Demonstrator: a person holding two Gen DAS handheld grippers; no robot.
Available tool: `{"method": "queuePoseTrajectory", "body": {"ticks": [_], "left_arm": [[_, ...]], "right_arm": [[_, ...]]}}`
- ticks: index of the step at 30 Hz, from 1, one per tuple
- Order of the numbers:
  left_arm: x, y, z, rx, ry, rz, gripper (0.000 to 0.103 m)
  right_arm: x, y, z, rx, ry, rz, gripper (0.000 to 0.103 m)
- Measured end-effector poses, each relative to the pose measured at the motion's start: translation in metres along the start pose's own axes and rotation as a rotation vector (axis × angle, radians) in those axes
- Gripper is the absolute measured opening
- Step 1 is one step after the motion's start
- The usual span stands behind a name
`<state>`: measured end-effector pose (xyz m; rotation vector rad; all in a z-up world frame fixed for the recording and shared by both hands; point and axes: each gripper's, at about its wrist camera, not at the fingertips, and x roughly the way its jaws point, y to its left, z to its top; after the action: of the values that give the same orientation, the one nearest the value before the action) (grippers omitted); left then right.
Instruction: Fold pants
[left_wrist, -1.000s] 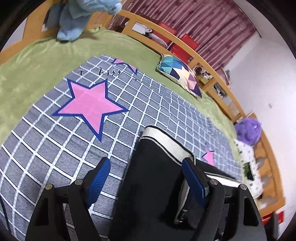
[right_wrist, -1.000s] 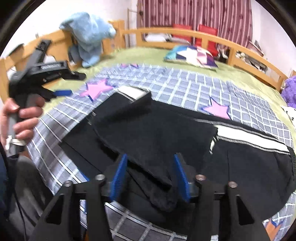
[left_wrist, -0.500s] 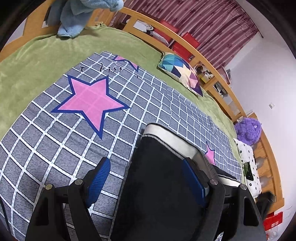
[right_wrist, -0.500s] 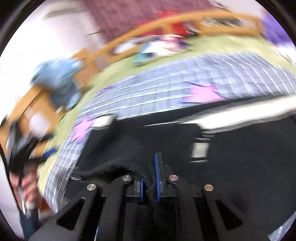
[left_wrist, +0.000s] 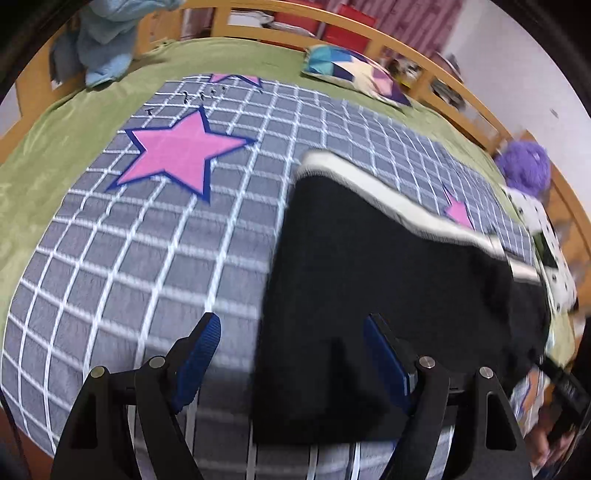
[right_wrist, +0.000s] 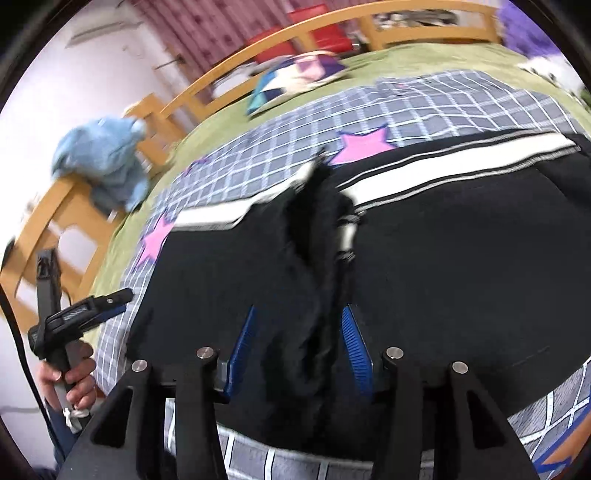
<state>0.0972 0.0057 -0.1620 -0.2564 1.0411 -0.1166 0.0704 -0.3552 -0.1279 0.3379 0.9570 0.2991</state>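
On the bed, over the grey checked blanket with pink stars, the black pants lie spread out, their white side stripe running along the far edge. In the right wrist view a loose ridge of the black fabric stands up between the pads of my right gripper; its jaws are opening, and I see daylight on both sides of the cloth, so the pads no longer press it.

My left gripper hangs over the near left edge of the pants with its jaws well apart: one finger is over bare blanket, the other over black cloth, nothing clamped. A hand holds that gripper's handle at the left of the right wrist view.

Further out, a green sheet borders the blanket, with a patterned cushion and a blue garment toward the wooden bed rail.

My worry is that raised ridge. If I pull the right gripper away carelessly, a pad could snag the fabric and drag the fold open, or leave a lump under the next layer. With the left gripper straddling the edge, closing there may pinch blanket together with pants.
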Motion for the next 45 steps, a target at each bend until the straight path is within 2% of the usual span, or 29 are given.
{"method": "queuePoseTrajectory", "body": {"ticks": [3, 5, 6, 7, 9, 11, 12, 14, 15, 17, 20, 22, 23, 24, 25, 26, 27, 29, 31, 33, 34, 36, 39, 41, 43, 45], "left_arm": [[-0.003, -0.006, -0.023, 0.060, 0.036, -0.037, 0.078], [0.004, -0.014, -0.035, 0.106, 0.055, -0.014, 0.078], [0.009, -0.019, -0.039, 0.130, 0.065, 0.014, 0.078], [0.014, -0.024, -0.041, 0.167, 0.078, 0.049, 0.078], [0.013, -0.025, -0.042, 0.172, 0.078, 0.037, 0.078], [0.004, -0.018, -0.040, 0.121, 0.053, -0.018, 0.078], [0.000, -0.014, -0.038, 0.102, 0.042, -0.021, 0.078], [-0.001, -0.009, -0.036, 0.074, 0.031, -0.006, 0.078], [-0.001, -0.006, -0.035, 0.061, 0.031, -0.004, 0.078], [-0.001, -0.003, -0.034, 0.037, 0.028, -0.014, 0.078], [-0.002, -0.001, -0.033, 0.039, 0.006, 0.000, 0.078], [0.000, -0.001, -0.031, 0.046, -0.001, 0.026, 0.078], [0.002, 0.000, -0.029, 0.044, -0.001, 0.031, 0.078], [0.003, 0.001, -0.027, 0.034, -0.001, 0.030, 0.078], [0.003, 0.003, -0.026, 0.024, -0.002, 0.023, 0.078], [0.002, 0.005, -0.024, 0.013, -0.008, 0.009, 0.078], [0.000, 0.006, -0.023, 0.007, -0.017, -0.004, 0.078], [-0.006, 0.008, -0.021, 0.003, -0.039, -0.025, 0.078], [-0.009, 0.010, -0.020, -0.005, -0.047, -0.046, 0.078], [-0.008, 0.012, -0.019, -0.020, -0.035, -0.071, 0.078], [-0.007, 0.012, -0.018, -0.027, -0.025, -0.085, 0.078], [-0.005, 0.013, -0.017, -0.031, -0.017, -0.101, 0.078], [-0.007, 0.013, -0.017, -0.025, -0.031, -0.092, 0.078], [-0.007, 0.015, -0.016, -0.031, -0.030, -0.098, 0.078], [-0.006, 0.017, -0.016, -0.043, -0.020, -0.118, 0.078], [-0.005, 0.017, -0.016, -0.048, -0.013, -0.125, 0.078]], "right_arm": [[0.009, 0.008, -0.013, -0.045, 0.045, -0.041, 0.046], [0.021, 0.011, -0.018, -0.077, 0.068, -0.096, 0.025], [0.021, 0.012, -0.020, -0.091, 0.061, -0.097, 0.023], [0.011, 0.007, -0.018, -0.069, 0.033, -0.042, 0.017], [-0.011, -0.010, -0.010, 0.027, -0.022, 0.085, 0.017], [-0.008, -0.012, -0.014, 0.019, 0.023, 0.019, 0.018], [0.005, -0.010, -0.021, -0.005, 0.091, -0.040, 0.018], [0.027, -0.001, -0.031, -0.059, 0.177, -0.084, 0.026], [0.024, 0.006, -0.031, -0.103, 0.160, -0.106, 0.027], [0.012, 0.013, -0.026, -0.140, 0.127, -0.070, 0.032], [-0.003, 0.011, -0.008, -0.095, 0.030, -0.023, 0.035], [0.004, 0.010, 0.001, -0.080, 0.045, -0.037, 0.035], [0.014, 0.010, 0.002, -0.089, 0.085, -0.066, 0.024], [0.019, 0.010, 0.000, -0.099, 0.104, -0.089, 0.008], [0.019, 0.009, -0.001, -0.092, 0.101, -0.058, 0.005], [0.009, 0.006, -0.002, -0.058, 0.075, 0.030, 0.004], [-0.006, 0.002, -0.001, -0.023, 0.034, 0.131, 0.004], [-0.029, -0.005, -0.001, 0.019, -0.023, 0.236, 0.004], [-0.027, -0.017, -0.004, 0.063, 0.040, 0.212, 0.004], [0.002, -0.031, -0.019, 0.107, 0.181, 0.136, 0.005], [0.014, -0.035, -0.024, 0.120, 0.221, 0.114, 0.007], [0.015, -0.040, -0.027, 0.159, 0.212, 0.111, 0.023], [-0.003, -0.034, -0.021, 0.131, 0.126, 0.123, 0.026], [-0.007, -0.024, -0.020, 0.101, 0.099, 0.143, 0.041], [-0.003, -0.010, -0.025, 0.050, 0.109, 0.145, 0.041], [0.009, 0.010, -0.031, -0.043, 0.138, 0.073, 0.040]]}}
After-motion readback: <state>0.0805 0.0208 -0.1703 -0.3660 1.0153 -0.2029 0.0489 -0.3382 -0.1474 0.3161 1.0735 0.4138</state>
